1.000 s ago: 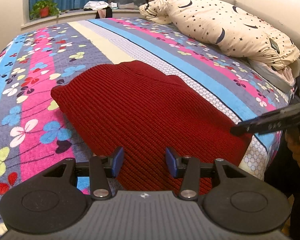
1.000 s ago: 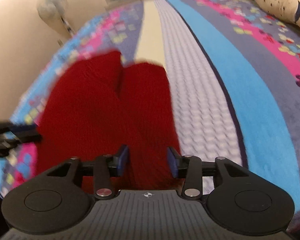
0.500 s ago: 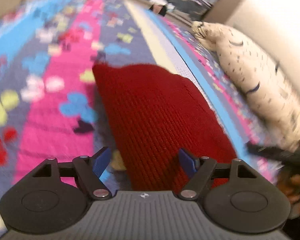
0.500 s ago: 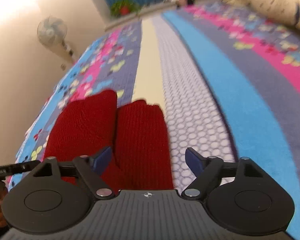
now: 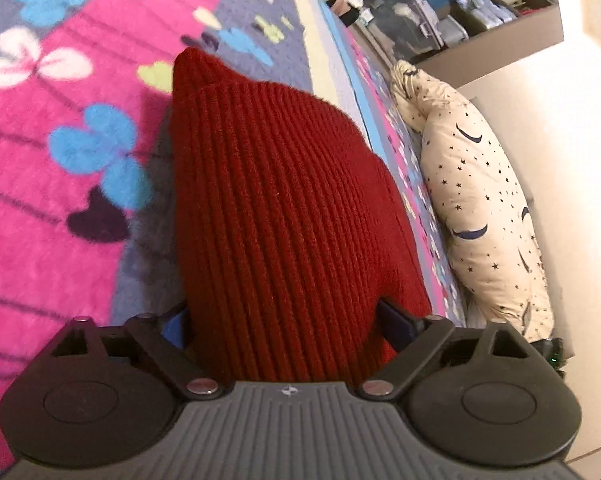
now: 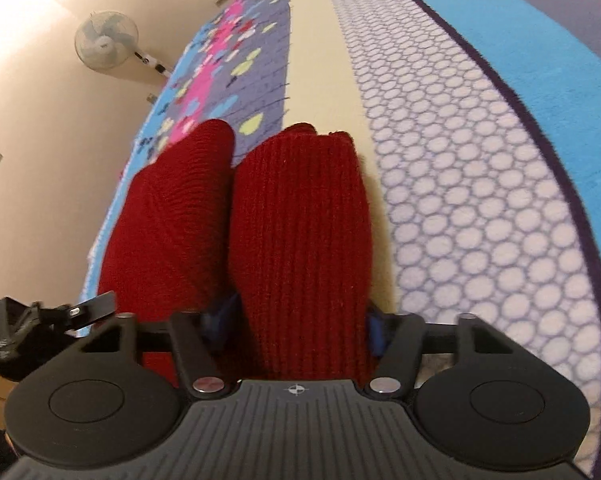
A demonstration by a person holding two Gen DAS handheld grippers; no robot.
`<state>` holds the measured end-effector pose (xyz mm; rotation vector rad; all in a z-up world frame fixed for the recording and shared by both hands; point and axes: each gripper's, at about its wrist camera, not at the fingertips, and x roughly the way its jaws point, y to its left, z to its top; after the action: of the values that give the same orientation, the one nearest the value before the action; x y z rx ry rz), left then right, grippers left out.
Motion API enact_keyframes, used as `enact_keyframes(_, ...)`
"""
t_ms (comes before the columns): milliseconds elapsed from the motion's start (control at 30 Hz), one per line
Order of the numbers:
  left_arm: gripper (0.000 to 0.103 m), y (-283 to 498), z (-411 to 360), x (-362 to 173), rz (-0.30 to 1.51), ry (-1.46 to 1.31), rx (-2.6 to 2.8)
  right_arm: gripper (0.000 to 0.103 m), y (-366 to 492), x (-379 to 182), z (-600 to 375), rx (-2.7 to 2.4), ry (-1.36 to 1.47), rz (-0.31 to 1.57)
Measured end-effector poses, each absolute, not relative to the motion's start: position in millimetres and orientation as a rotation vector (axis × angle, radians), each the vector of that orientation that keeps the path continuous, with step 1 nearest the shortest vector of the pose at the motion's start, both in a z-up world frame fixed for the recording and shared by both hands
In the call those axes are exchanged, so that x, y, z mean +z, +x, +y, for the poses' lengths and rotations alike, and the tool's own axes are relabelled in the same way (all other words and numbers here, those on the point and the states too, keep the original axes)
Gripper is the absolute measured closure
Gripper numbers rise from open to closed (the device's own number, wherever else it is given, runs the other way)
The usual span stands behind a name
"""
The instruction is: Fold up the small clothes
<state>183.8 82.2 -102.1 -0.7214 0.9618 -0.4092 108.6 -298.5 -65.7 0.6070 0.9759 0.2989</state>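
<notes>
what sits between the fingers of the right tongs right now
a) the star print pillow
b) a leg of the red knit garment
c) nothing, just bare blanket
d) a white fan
b: in the right wrist view the right tongs stand wide open, with one ribbed leg of the red knit garment running up between the blue finger pads.

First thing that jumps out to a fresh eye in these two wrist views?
The dark red ribbed knit garment fills the middle of both views, lying on the loud floral striped blanket. The left gripper and the right gripper each straddle its near edge with jaws spread wide. A cream moon-and-star pillow lies along the wall at the right of the left wrist view.
</notes>
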Motion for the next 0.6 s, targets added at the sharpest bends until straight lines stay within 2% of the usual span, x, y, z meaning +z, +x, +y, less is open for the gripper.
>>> enact_keyframes(33, 0.018, 184, 80, -99, 0.946, -0.695, -0.407, 0.049, 108, -65, -297, 0.298, 0.602, 0.962)
enact_keyframes(100, 0.031, 188, 76, -85, 0.926, -0.64, -0.401, 0.059, 105, -60, -298, 0.293, 0.604, 0.931)
enact_keyframes(200, 0.039, 191, 71, -52, 0.842, -0.516, -0.407, 0.065, 99, -51, -294, 0.307, 0.612, 0.865)
enact_keyframes(267, 0.041, 198, 71, -28, 0.746, -0.445, -0.421, 0.068, 100, -43, -287, 0.322, 0.612, 0.81)
enact_keyframes(467, 0.04, 223, 102, 21, 0.526, -0.344, -0.421, 0.07, 123, -6, -248, 0.376, 0.583, 0.53)
enact_keyframes(533, 0.035, 232, 116, 19, 0.505, -0.339, -0.405, 0.07, 138, -3, -234, 0.379, 0.574, 0.484)
enact_keyframes(600, 0.024, 245, 132, 7, 0.553, -0.334, -0.333, 0.065, 159, -10, -220, 0.371, 0.553, 0.511)
